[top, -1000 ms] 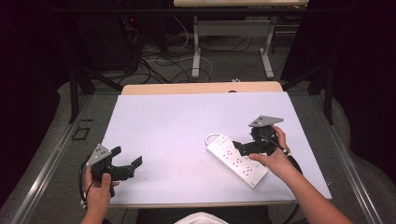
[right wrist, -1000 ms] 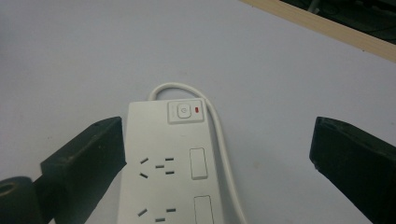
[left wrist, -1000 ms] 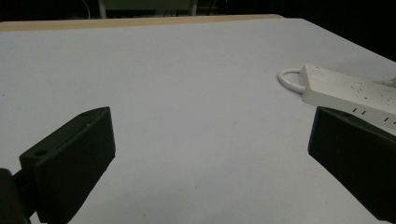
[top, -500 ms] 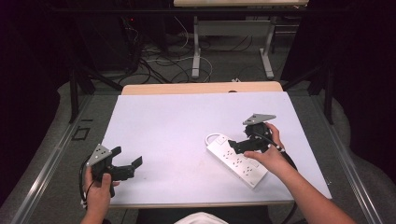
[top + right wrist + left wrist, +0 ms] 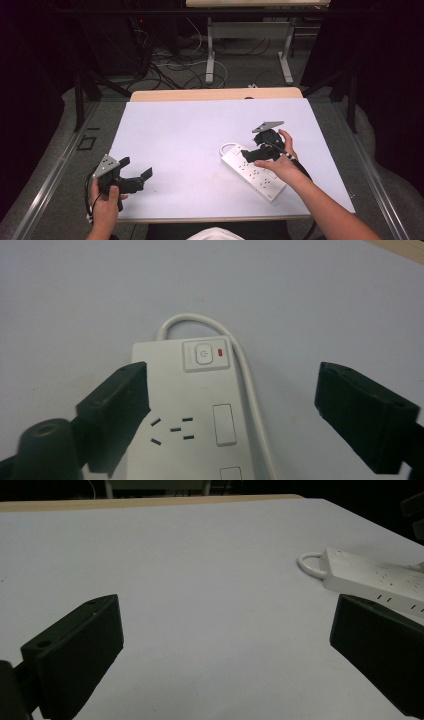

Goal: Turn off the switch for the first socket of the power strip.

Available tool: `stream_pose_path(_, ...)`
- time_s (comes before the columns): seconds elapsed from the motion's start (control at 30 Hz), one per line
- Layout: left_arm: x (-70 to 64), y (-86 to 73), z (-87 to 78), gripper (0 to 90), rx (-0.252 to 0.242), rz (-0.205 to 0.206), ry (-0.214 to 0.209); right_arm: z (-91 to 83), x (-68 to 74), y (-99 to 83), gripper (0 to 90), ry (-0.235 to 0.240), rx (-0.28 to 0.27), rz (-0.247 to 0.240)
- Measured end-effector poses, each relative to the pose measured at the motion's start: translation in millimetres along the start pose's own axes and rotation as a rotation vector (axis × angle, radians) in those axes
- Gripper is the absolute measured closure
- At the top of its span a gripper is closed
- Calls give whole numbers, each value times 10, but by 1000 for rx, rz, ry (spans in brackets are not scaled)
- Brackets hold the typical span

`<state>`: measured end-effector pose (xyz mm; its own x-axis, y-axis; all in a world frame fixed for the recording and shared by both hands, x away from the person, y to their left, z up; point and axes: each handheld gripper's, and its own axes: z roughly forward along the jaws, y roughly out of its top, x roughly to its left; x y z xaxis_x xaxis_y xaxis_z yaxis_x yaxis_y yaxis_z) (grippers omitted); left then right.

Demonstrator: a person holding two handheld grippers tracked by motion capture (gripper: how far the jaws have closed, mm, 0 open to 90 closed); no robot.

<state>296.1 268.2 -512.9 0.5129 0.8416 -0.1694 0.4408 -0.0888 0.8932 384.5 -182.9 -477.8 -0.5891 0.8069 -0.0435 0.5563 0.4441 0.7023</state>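
Observation:
A white power strip (image 5: 254,173) lies at an angle on the right of the white table (image 5: 190,125), its cable looped at the far end. My right gripper (image 5: 249,153) hovers open just above that end. In the right gripper view the jaws straddle the strip (image 5: 200,410), one on each side of its power button (image 5: 201,355) and red light (image 5: 222,354); my right gripper (image 5: 233,375) touches nothing. My left gripper (image 5: 136,168) is open near the table's front left corner, holding nothing. From the left gripper view, my left gripper (image 5: 225,625) faces bare table, with the strip (image 5: 375,577) far right.
A wooden tabletop edge (image 5: 215,94) runs along the far side of the white table. Beyond it, cables (image 5: 170,65) lie on the floor around metal desk legs (image 5: 210,45). Dark curtains close both sides.
My right gripper has slid a little left and away along the strip, to its switch end. The left gripper has stayed put.

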Motion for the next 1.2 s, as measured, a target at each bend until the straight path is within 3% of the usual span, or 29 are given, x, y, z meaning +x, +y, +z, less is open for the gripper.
stream_pose_path(0.1,-2,-1,2,5,-3,-3,0,30,8,1,169,-10,15,9)
stream_pose_path(0.23,-1,-1,3,5,-3,-3,1,51,16,7,295,-48,36,20)
stream_pose_path(0.67,1,0,-3,5,-3,-1,0,138,9,-1,566,-71,76,30)
stream_pose_path(0.87,3,0,-5,5,-2,-2,1,173,20,-9,632,-61,76,11)
stream_pose_path(1.0,1,0,-3,5,-3,-1,0,200,34,-18,677,-58,106,12)
stream_pose_path(1.2,3,0,-3,5,-1,-1,0,236,45,-19,817,-48,121,-4)
